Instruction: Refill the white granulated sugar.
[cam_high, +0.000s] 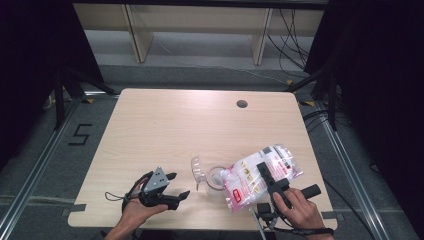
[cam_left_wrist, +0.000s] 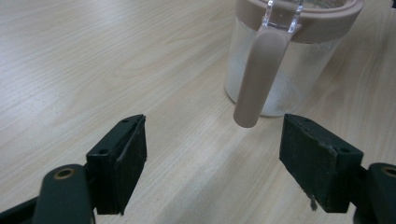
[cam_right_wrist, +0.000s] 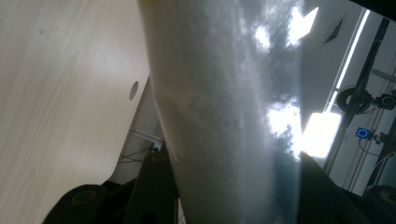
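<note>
A clear jar (cam_high: 216, 179) with a beige rim stands near the table's front edge, its clear lid (cam_high: 197, 170) flipped open to the left. My left gripper (cam_high: 180, 185) rests open left of it, nothing between its fingers. In the left gripper view the jar (cam_left_wrist: 280, 70) and its beige strap (cam_left_wrist: 259, 79) stand just ahead of the open left gripper (cam_left_wrist: 212, 158). My right gripper (cam_high: 267, 176) is shut on a plastic bag (cam_high: 260, 175) of white contents with red print, which reaches to the jar's right side. In the right gripper view the bag (cam_right_wrist: 224, 107) sits between the right gripper (cam_right_wrist: 229, 186) jaws.
The wooden table (cam_high: 175, 125) has a round cable hole (cam_high: 242, 104) at its far right. Wooden frame legs and cables lie on the floor beyond. A taped figure 5 (cam_high: 80, 134) marks the floor at the left.
</note>
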